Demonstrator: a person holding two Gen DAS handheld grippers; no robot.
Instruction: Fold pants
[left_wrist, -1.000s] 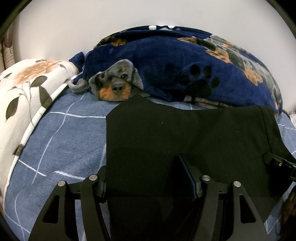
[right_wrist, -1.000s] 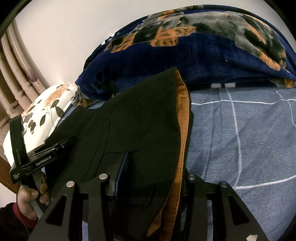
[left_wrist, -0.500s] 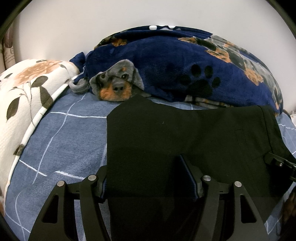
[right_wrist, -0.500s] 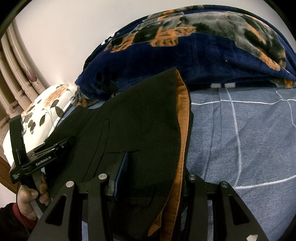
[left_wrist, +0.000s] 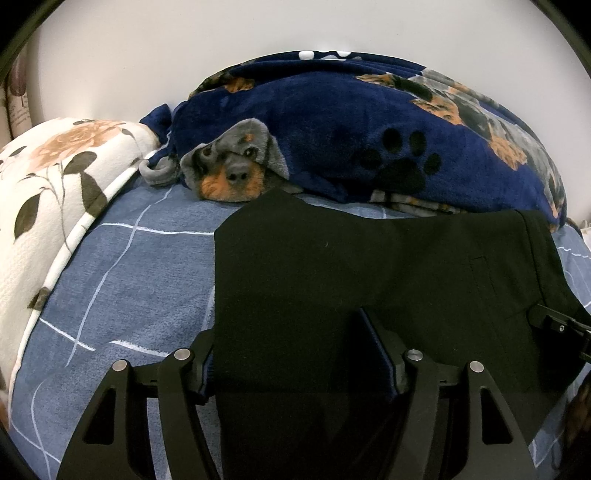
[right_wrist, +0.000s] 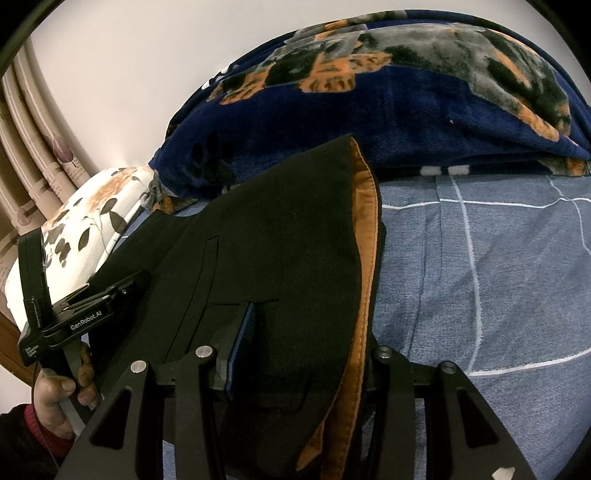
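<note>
We see the black pants (left_wrist: 351, 277) lying folded on the blue checked bedsheet (left_wrist: 122, 280), just before the navy dog-print blanket (left_wrist: 332, 122). Our left gripper (left_wrist: 295, 354) straddles their near edge, and our right gripper (right_wrist: 310, 354) straddles the orange-lined waistband (right_wrist: 365, 258); whether either pinches we cannot tell.

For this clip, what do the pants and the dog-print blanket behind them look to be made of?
Pants: black woven cloth, matte and smooth, probably a suiting or twill; the crisp pocket slit and flat drape suggest it. The waistband lining looks like tan cotton with visible stitching. Blanket: plush fleece, likely polyester; its fuzzy nap and soft sheen show.
</note>
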